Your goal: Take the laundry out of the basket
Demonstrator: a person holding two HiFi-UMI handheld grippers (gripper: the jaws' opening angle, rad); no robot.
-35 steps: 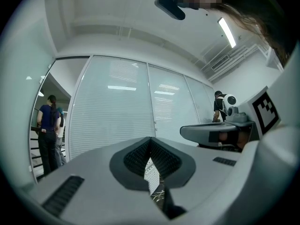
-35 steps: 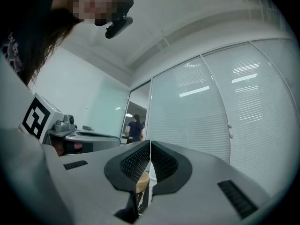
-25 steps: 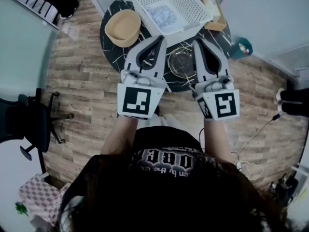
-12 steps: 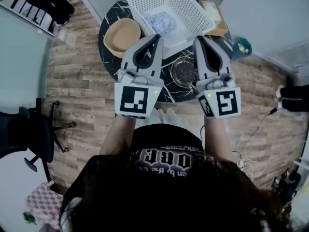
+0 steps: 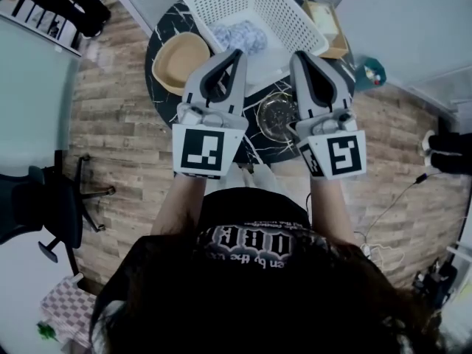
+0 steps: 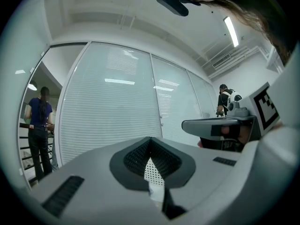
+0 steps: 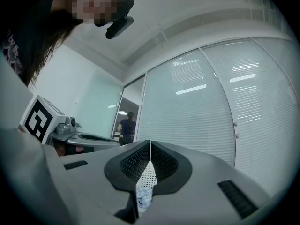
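A white mesh basket [image 5: 289, 12] stands on the far side of a round black marble table [image 5: 254, 142]. A bundle of blue-and-white laundry [image 5: 237, 35] lies inside it. My left gripper [image 5: 237, 51] and right gripper [image 5: 297, 54] are held side by side, level, with their tips over the basket's near rim. Both are shut and hold nothing. In the left gripper view the shut jaws meet at the left gripper's tip [image 6: 150, 138], with basket mesh [image 6: 153, 170] showing below. In the right gripper view the right gripper [image 7: 150, 143] is also shut, with mesh and laundry [image 7: 143, 198] below it.
A tan bowl [image 5: 179, 59] sits on the table left of the basket, and a glass bowl [image 5: 276, 116] lies between my grippers. A tan box [image 5: 328, 24] is right of the basket. An office chair [image 5: 44, 198] stands on the wooden floor at the left. Glass walls lie ahead.
Both grippers have moved forward together toward the basket, and their tips now overlap its near rim. Both stay shut.
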